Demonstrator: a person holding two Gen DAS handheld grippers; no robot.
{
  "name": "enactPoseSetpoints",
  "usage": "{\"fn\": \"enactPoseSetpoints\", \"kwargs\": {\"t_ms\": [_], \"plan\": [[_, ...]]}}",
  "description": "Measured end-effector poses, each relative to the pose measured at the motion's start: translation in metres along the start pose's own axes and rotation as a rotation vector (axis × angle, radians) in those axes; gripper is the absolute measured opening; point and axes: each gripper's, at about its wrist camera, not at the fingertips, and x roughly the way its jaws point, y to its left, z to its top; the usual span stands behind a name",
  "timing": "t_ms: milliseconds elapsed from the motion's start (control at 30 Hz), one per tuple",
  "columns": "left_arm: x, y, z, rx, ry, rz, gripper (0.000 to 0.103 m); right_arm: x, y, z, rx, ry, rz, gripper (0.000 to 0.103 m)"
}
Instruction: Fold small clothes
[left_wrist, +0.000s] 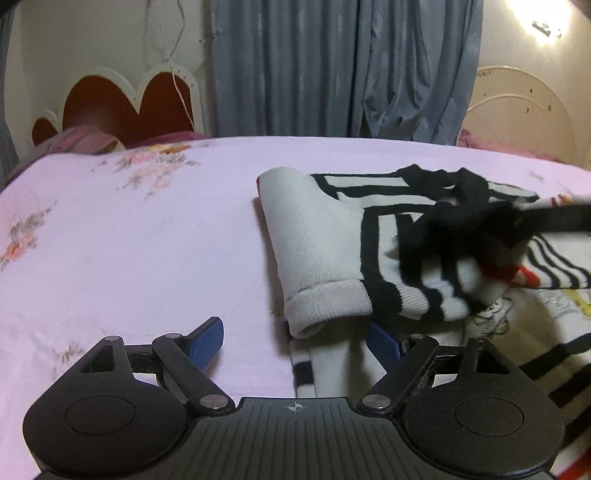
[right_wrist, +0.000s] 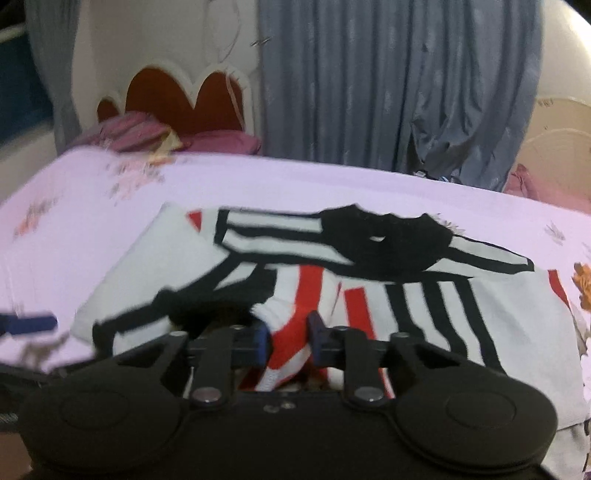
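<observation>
We are holding the left hand-held gripper (left_wrist: 291, 341) low over the bed (left_wrist: 147, 240) with its jaws standing wide apart and nothing between them. Its right blue finger (left_wrist: 384, 341) is sitting just under the cuffed hem of the garment (left_wrist: 325, 258), while the left one is resting out over bare sheet. We judge that this spread is readying the left side to catch that near hem for a fold.

In the right wrist view, we are pinching a red and white bunch of the same garment (right_wrist: 424, 295) with the right hand-held gripper (right_wrist: 288, 336); the jaws are drawn close with cloth filling the gap, so it looks to be gripping, though motion blur is making the contact hard to confirm. We take it that this lifted bunch is meant to be carried over onto the rest.

Just beyond both grippers, the white garment with black bands is lying partly folded on the pale pink floral sheet, right of the left gripper and directly ahead of the right one. A black collar-like patch (right_wrist: 384, 240) is sitting at its far edge.

Farther back, we are seeing the red scalloped headboard (left_wrist: 129, 107) and the grey-blue curtain (left_wrist: 332, 66).
</observation>
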Motion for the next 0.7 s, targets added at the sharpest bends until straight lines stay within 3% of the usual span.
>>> {"fn": "enactPoseSetpoints", "kwargs": {"t_ms": [67, 133, 200, 300, 433, 500, 700], "plan": [[0.006, -0.003, 0.002, 0.011, -0.005, 0.007, 0.082, -0.009, -0.015, 0.004, 0.075, -0.024, 0.011, 0.008], [0.007, -0.004, 0.004, 0.002, -0.042, 0.017, 0.054, -0.02, -0.035, 0.007, 0.147, -0.05, 0.01, 0.007], [0.013, -0.003, 0.006, -0.015, -0.048, 0.008, 0.043, -0.028, -0.062, 0.006, 0.253, -0.059, -0.003, 0.007], [0.022, -0.009, 0.004, -0.006, -0.034, 0.005, 0.029, -0.024, -0.101, -0.007, 0.383, 0.0, -0.033, 0.007], [0.02, -0.009, 0.0, -0.017, -0.032, -0.013, 0.028, -0.017, -0.123, -0.031, 0.428, 0.063, -0.073, 0.009], [0.02, -0.01, -0.002, 0.015, -0.021, -0.01, 0.028, -0.016, -0.131, -0.036, 0.457, 0.085, -0.061, 0.018], [0.018, -0.005, -0.003, -0.002, 0.0, -0.019, 0.028, -0.02, -0.148, -0.034, 0.499, 0.051, -0.09, 0.032]]}}
